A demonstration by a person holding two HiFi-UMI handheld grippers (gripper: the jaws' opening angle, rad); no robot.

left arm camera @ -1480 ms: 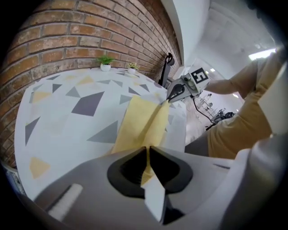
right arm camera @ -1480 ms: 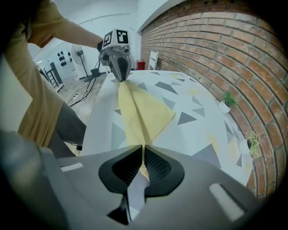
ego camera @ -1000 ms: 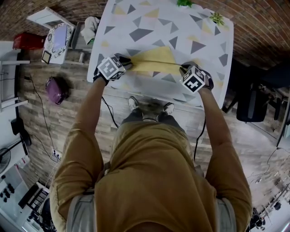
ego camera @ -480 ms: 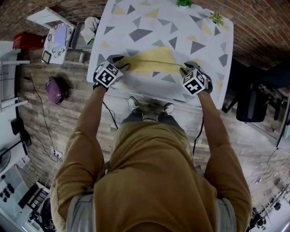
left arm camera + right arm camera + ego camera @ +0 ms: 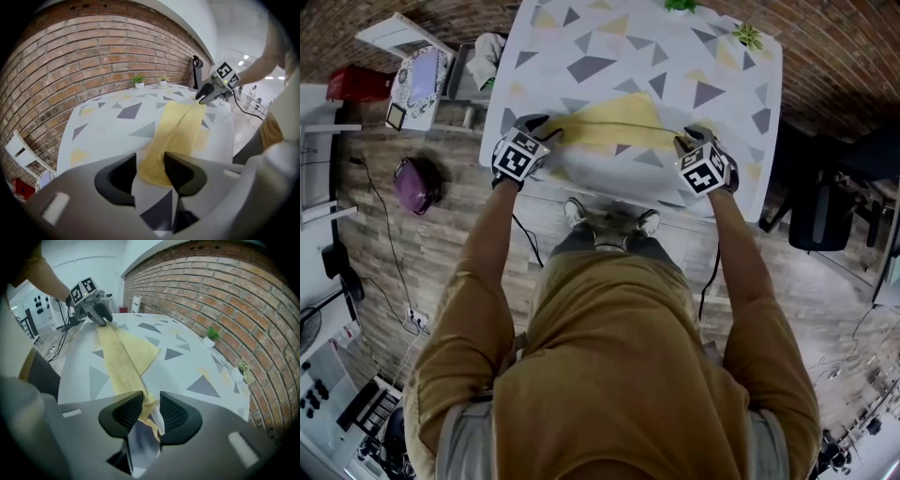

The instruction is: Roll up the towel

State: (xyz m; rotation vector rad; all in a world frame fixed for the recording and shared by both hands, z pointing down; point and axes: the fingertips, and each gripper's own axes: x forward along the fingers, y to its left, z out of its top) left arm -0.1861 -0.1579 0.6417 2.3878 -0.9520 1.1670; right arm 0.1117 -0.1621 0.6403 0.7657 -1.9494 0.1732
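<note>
Standing at the near edge of a table [image 5: 609, 37] covered in a triangle print, a person sets a gripper at each end of a yellow towel [image 5: 619, 122], which lies lengthwise along that near edge with part of it spread toward the middle of the table. The left gripper [image 5: 150, 160] sits at the towel's left end, near the table's near left corner, and the right gripper [image 5: 151, 401] at the right end, toward the near right corner. This spacing probably keeps both ends level so the roll can start straight. Both pairs of jaws have just been opening and now stand narrowly apart. The left pair frames the rounded end of the towel without pressing on it. A frayed edge of cloth hangs loose in the slim gap of the right pair. The release looks like a change of grip ahead of the next turn, with little of the towel rolled so far. A second earlier both grippers were closed at the towel's ends, and the left one reached further in over the cloth. It has since drawn back toward the near left corner, while the right has barely shifted and the towel lies about where it did.
</note>
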